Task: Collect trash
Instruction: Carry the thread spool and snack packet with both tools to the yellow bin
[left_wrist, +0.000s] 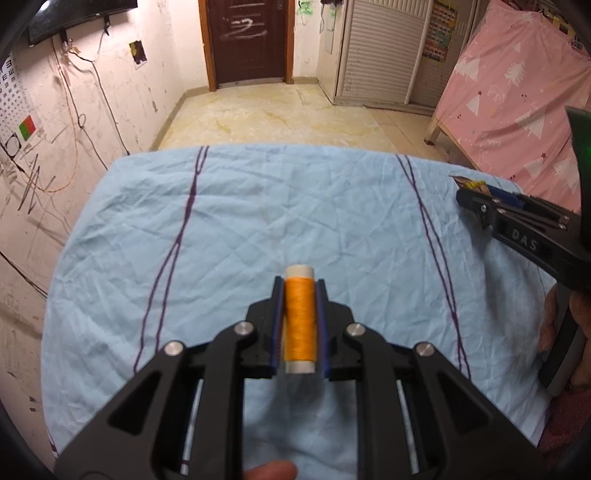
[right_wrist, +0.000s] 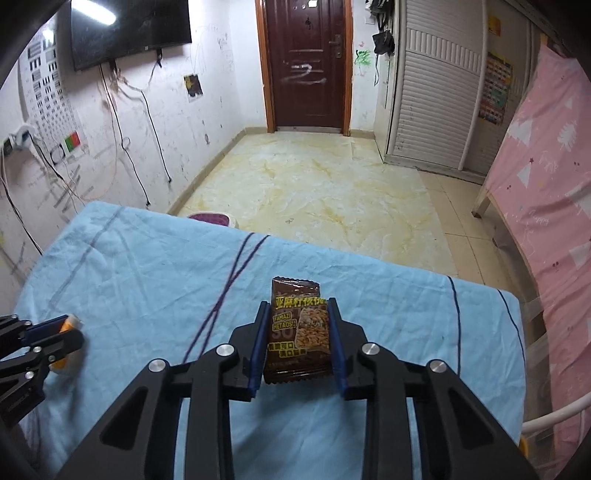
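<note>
Table cover (left_wrist: 258, 206) is light blue woven cloth, matt and heavily creased; both the left gripper (left_wrist: 300, 295) and right gripper (right_wrist: 298, 314) are matt black plastic with bright metal pins and blue rubbery-looking pads. Spool (left_wrist: 299, 317) is orange thread, fibrous and slightly sheeny, on a smooth white plastic core; snack packet (right_wrist: 297, 332) is glossy brown printed film with crimped ends. Floor (right_wrist: 332, 192) is polished marble-look tile, door (right_wrist: 308, 62) dark semi-gloss wood, walls scuffed matt paint.

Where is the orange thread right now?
The orange thread spool is pinched between the left gripper's fingers above the blue sheet; the right wrist view shows it at the far left.
</note>
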